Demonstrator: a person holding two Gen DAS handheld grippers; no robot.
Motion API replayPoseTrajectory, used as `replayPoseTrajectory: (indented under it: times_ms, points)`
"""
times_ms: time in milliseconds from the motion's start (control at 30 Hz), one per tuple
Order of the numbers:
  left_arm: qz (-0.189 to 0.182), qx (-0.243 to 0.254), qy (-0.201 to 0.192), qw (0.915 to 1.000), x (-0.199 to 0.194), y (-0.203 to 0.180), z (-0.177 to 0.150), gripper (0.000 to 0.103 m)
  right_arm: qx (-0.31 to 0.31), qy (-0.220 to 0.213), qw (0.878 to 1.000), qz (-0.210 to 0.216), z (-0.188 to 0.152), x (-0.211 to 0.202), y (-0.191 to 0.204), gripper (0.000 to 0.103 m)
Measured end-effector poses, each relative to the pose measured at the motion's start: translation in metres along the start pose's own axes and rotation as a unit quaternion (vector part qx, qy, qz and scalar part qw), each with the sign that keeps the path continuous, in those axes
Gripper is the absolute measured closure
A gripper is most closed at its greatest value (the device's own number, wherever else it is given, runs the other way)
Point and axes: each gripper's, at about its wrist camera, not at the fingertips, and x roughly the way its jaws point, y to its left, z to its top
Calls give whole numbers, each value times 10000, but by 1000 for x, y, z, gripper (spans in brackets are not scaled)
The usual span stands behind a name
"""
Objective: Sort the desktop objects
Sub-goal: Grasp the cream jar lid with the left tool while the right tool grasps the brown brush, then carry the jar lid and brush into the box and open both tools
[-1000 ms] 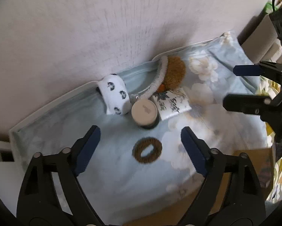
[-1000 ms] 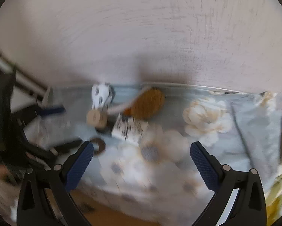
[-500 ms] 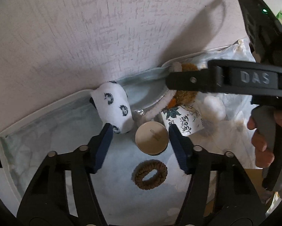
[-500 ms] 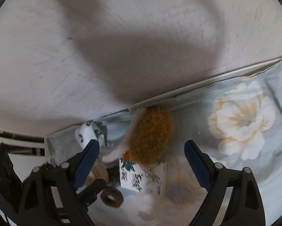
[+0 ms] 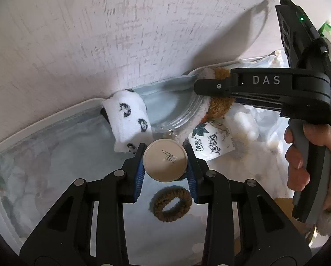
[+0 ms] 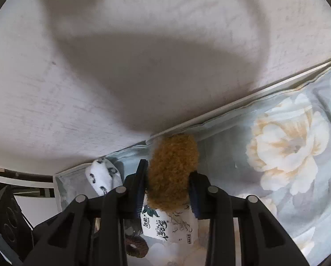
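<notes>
From the left wrist camera, our left gripper [image 5: 165, 166] has its blue pads against both sides of a small round jar with a cream lid [image 5: 164, 163], which stands on the floral cloth [image 5: 61, 155] between a panda-print rolled sock [image 5: 130, 124] and a tissue packet [image 5: 211, 143]. We judge the jar rigid and light but smooth-walled, so it is best taken low on the body, below the lid. A brown hair scrunchie [image 5: 171, 202] lies just in front, soft and limp. Our right hand [image 5: 316, 166] holds the other tool over a clear glass dish [image 5: 180, 115].

From the right wrist camera, our right gripper [image 6: 168, 188] pinches a brown fuzzy plush piece [image 6: 172, 175] across its middle, near the wall [image 6: 121, 55]. It looks soft and compressible, so a deep, firm pinch should hold it.
</notes>
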Motion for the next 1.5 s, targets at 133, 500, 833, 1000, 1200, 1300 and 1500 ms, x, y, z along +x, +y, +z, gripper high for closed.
replayPoseTrajectory:
  times_ms: [133,500,833,1000,1200,1300,1500]
  points:
    - [59,81,-58,9999,-13,-2,1,73,-1,-120,9999,43,1,-15,2,73]
    - [365,381,-169,9985,-72,-19,-9,73,-420,-344,9979,366,-13,-91,15,73]
    - [287,576,-246,9976,-144,-39,-63,73,-1921,6,9802,486,-62,-175,37,73]
    - [228,682,-199,9972,-169,-53,-94,73,-2652,333,9624,479,-98,-198,37,73]
    - [157,816,-82,9965,-183,-64,-134,73,-3331,575,9405,348,-137,-210,39,73]
    - [134,828,2,9965,-183,-68,-151,73,-3545,696,9319,316,-155,-211,42,73]
    - [133,856,213,9960,-175,-73,-178,73,-4233,892,9016,-28,-187,-198,46,73]
